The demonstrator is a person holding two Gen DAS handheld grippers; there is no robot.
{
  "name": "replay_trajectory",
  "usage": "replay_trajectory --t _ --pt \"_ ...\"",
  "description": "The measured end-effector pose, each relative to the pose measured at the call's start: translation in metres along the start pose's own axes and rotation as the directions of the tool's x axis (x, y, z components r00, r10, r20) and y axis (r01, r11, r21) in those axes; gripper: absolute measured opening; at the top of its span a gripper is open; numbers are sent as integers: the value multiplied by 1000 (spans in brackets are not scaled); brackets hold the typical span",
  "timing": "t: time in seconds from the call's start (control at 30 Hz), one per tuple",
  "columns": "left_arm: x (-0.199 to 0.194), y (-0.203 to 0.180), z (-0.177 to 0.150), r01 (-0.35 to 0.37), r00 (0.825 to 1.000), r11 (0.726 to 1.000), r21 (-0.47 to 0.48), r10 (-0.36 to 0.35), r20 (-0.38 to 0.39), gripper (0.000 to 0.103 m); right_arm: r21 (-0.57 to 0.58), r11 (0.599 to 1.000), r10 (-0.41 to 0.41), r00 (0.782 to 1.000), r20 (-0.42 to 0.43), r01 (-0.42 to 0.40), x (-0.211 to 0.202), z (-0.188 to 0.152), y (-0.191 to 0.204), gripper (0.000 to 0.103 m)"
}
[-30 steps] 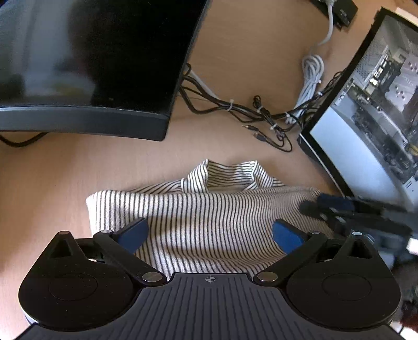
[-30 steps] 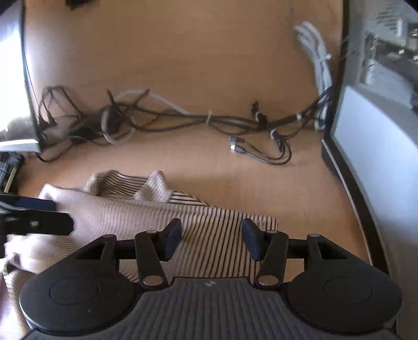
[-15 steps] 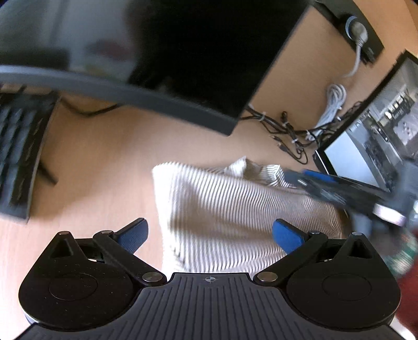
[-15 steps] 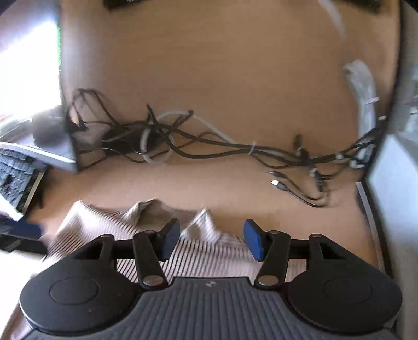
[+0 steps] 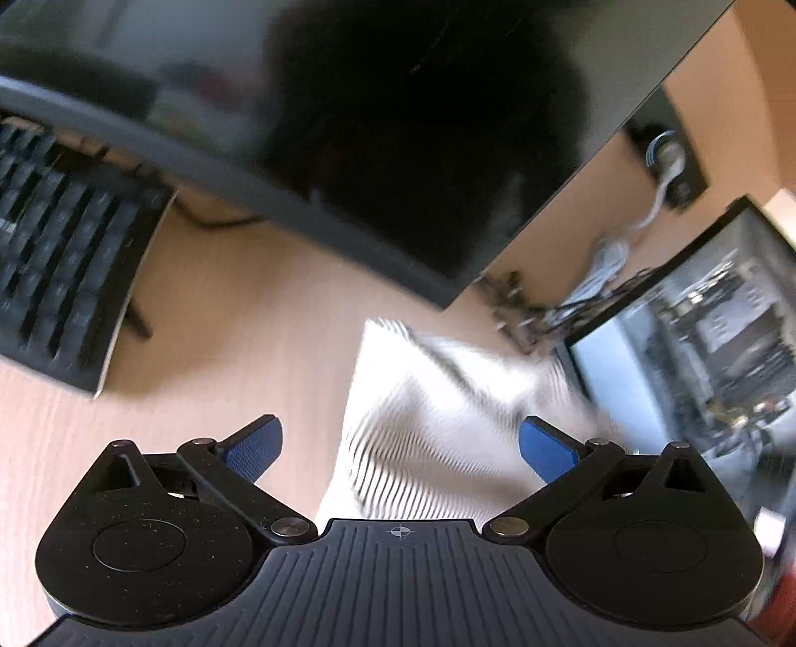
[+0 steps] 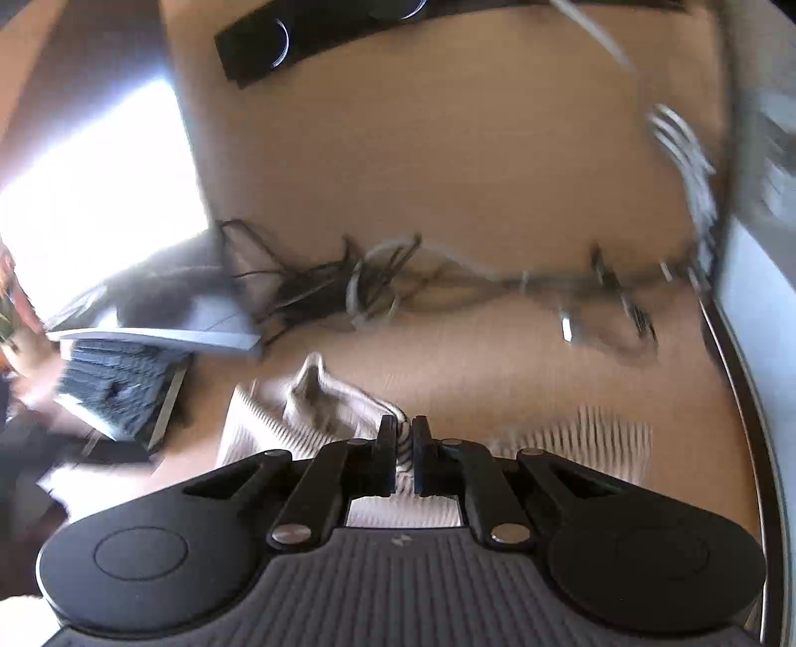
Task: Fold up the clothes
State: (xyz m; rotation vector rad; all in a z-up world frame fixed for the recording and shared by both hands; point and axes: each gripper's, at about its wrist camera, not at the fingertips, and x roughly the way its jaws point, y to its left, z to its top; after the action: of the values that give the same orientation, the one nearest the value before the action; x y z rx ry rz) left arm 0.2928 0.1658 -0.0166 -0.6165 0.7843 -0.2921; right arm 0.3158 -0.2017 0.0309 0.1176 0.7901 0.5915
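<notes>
At the bottom of the right wrist view, the right gripper (image 6: 405, 450) is seen with its black fingers drawn together, and a fold of the striped garment (image 6: 278, 433) is pinched between them; the jaws have just been closing. The rest of the cloth is spread across the lower middle of the frame on the wooden desk (image 6: 447, 164), blurred by motion. Further back, a tangle of cables (image 6: 378, 283) is strung across the centre, a keyboard (image 6: 114, 383) is seen at the left edge, and a black bar (image 6: 308, 30) is placed at the top.

At the bottom of the left wrist view, the left gripper (image 5: 400, 445) is shown with its blue pads (image 5: 253, 445) spread wide, nothing being held between them. The same garment (image 5: 438, 433) is found just beyond, right of centre, partly lifted and smeared. Behind it, a dark monitor (image 5: 423, 124) fills the upper frame, the keyboard (image 5: 59, 278) is set at the left, and a second screen (image 5: 696, 338) is seen at the right.
</notes>
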Motion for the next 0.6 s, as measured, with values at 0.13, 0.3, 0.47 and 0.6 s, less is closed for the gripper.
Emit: replay_trajectory --t 0.13,0.3,0.47,0.6 --pt "4 -23 5 65 998 994 87 -63 -23 103 -2 999 -41 994 -100 41 -11 -72 9 5" --pt "18 -44 -5 59 997 980 190 -50 -51 103 -2 995 -96 987 -131 97 -4 -101 12 5" --pt "31 -46 -20 33 995 964 264 -8 -95 57 -10 993 -118 985 -123 118 -6 -98 9 5" --pt "32 -41 -35 16 994 949 316 18 -105 55 -46 992 -126 986 -109 122 -16 -88 9 6"
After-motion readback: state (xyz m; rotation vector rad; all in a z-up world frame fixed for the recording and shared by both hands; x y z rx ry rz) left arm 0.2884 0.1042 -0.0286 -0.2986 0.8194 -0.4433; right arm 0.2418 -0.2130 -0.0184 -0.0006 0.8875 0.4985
